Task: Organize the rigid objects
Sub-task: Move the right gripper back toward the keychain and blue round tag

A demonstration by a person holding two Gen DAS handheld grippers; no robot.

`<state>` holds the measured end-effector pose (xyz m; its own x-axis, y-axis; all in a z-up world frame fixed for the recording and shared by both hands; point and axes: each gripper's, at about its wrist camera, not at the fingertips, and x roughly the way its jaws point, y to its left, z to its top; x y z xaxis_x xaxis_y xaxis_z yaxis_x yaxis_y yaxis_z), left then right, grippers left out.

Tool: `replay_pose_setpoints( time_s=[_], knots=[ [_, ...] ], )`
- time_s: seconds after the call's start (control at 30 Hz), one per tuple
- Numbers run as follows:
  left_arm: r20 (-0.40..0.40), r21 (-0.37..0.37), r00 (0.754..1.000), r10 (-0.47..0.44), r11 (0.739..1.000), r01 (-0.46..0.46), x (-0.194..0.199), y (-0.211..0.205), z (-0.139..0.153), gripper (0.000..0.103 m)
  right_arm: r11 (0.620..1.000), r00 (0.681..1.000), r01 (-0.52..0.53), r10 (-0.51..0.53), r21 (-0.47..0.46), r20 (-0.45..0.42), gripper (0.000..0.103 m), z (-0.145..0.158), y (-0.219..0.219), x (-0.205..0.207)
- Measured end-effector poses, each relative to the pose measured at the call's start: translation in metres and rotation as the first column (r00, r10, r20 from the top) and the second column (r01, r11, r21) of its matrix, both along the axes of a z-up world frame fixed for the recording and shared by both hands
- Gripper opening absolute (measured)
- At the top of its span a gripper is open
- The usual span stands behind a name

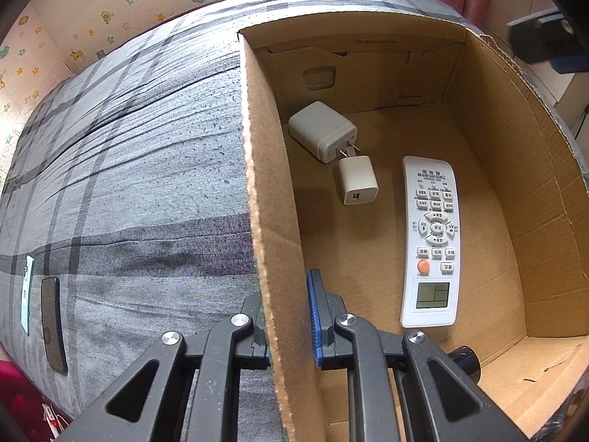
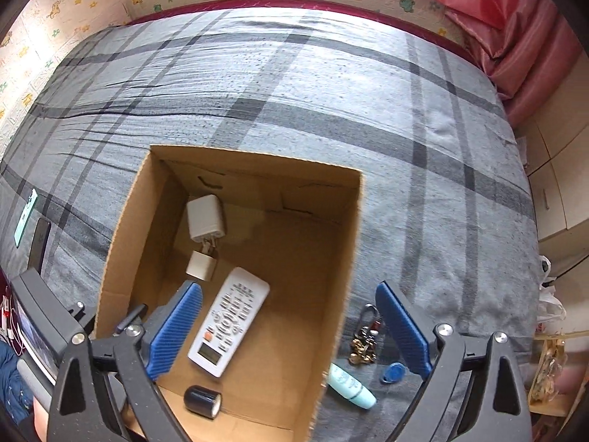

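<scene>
An open cardboard box (image 2: 342,258) sits on the bed. Inside lie a white remote (image 2: 228,322), a large white charger (image 2: 204,219), a small white charger (image 2: 200,265) and a dark cylinder (image 2: 201,401). In the left wrist view they show too: remote (image 1: 432,243), large charger (image 1: 322,136), small charger (image 1: 357,180). My left gripper (image 1: 289,316) is shut on the box's left wall (image 1: 272,221). My right gripper (image 2: 291,331) is open above the box's right wall. Outside the box by the right finger lie a key bunch (image 2: 364,342), a blue tag (image 2: 392,372) and a mint tube (image 2: 349,385).
The grey plaid bedspread (image 2: 294,92) covers the bed. A dark phone (image 1: 53,326) and a mint phone (image 1: 26,296) lie at its left edge. Pink pillows (image 2: 515,29) are at the far right. A wall runs behind the bed.
</scene>
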<state>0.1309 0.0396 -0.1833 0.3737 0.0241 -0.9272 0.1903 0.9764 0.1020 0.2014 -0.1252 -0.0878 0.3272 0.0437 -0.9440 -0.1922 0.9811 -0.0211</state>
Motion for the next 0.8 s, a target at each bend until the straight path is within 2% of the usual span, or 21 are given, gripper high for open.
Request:
replay_pose_setpoints(
  time_s=[0.47,0.8],
  knots=[
    [-0.002,-0.005,1.0,0.005,1.0,-0.005,0.001,0.001,0.001,0.016,0.996,0.995,0.091,-0.091,-0.007,0.043,0.102,0.003,-0.062,-0.023],
    [-0.002,-0.009,1.0,0.007,1.0,-0.007,0.0,0.002,0.001,0.016,0.986,0.986,0.164,-0.163,-0.029,0.042,0.102,-0.017,-0.103,-0.039]
  ],
)
